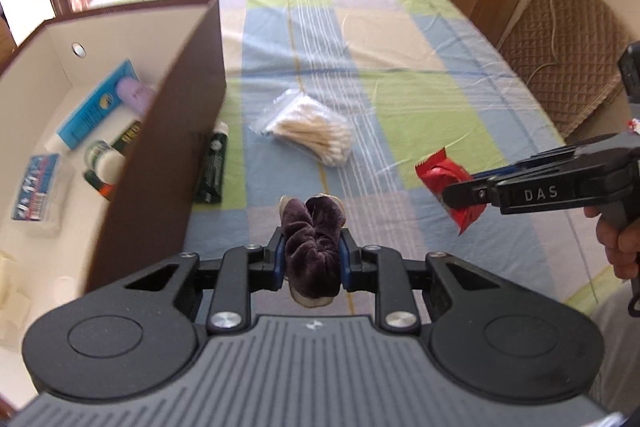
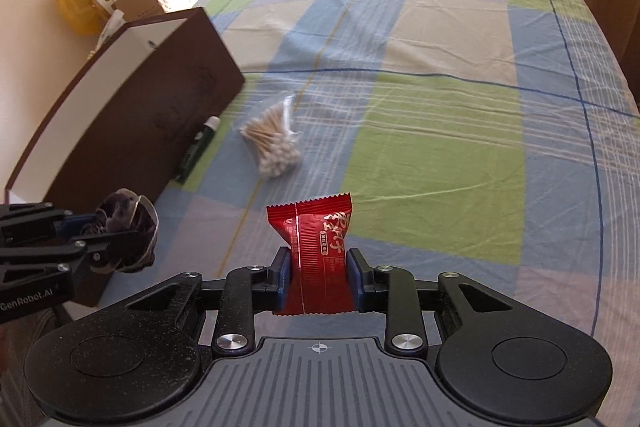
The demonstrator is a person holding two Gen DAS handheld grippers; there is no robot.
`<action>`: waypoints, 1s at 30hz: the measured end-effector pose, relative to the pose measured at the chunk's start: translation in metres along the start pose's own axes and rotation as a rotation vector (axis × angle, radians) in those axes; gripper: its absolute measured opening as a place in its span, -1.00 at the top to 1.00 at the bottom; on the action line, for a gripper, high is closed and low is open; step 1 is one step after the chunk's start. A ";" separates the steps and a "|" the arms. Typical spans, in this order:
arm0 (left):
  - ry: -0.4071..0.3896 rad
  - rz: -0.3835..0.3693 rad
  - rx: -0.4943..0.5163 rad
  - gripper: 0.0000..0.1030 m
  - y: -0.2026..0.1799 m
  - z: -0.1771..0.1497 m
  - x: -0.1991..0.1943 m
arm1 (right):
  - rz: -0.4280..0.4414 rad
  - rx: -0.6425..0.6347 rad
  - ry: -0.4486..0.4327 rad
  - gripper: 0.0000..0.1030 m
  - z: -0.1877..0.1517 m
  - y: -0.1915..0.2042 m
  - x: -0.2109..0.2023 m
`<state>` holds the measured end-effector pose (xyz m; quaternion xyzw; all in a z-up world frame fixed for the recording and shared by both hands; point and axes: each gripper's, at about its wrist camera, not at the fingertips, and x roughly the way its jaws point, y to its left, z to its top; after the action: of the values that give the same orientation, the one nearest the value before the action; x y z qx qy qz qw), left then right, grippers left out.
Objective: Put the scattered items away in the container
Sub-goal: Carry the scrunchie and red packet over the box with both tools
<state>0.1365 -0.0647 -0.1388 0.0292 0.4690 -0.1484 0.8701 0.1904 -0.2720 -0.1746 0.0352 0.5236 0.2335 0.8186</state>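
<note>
The brown box (image 1: 176, 131), white inside and open at the top, stands on a bed covered with a checked sheet (image 1: 420, 99) of blue, green, beige and lilac squares, and everything else sits in relation to it. The left gripper (image 1: 313, 254) has its two blue-padded fingers closed tight on one dark purple velvet scrunchie (image 1: 312, 247), soft and bunched into folds, held in the air just off the box's near outer corner. The right gripper (image 2: 319, 267) is likewise closed on one red snack packet (image 2: 316, 259), a glossy pillow pack with crimped zigzag ends and white print, held upright and well out from the box on the side away from its opening; a hand (image 1: 618, 243) grips that tool's handle. Still on the sheet are two loose items: one dark green tube (image 1: 211, 167) with a white cap, lying along the foot of the box's brown wall and touching or nearly touching it, and one clear bag of cotton swabs (image 1: 308, 133) with wooden sticks, a little farther out from that same wall. Inside the box lie several things: one blue tube (image 1: 94, 107) with a white cap, one lilac bottle (image 1: 134, 95) resting against it, one green-and-white container (image 1: 102, 157) partly hidden by the wall, and one flat blue-and-red printed packet (image 1: 36, 187) nearer the box's close end. Some pale items in that near corner are too blurred to identify.
</note>
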 end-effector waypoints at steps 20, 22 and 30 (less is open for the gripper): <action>-0.146 0.132 0.035 0.59 0.091 0.003 -0.133 | 0.172 -0.270 -0.043 0.38 0.038 0.114 -0.043; -0.147 0.160 0.048 0.59 0.101 0.002 -0.138 | 0.183 -0.291 -0.044 0.38 0.043 0.124 -0.042; -0.137 0.220 0.078 0.59 0.132 0.001 -0.143 | 0.226 -0.356 -0.042 0.38 0.059 0.158 -0.039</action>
<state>0.1013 0.0941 -0.0320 0.1042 0.3962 -0.0717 0.9094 0.1743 -0.1371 -0.0678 -0.0465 0.4495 0.4118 0.7913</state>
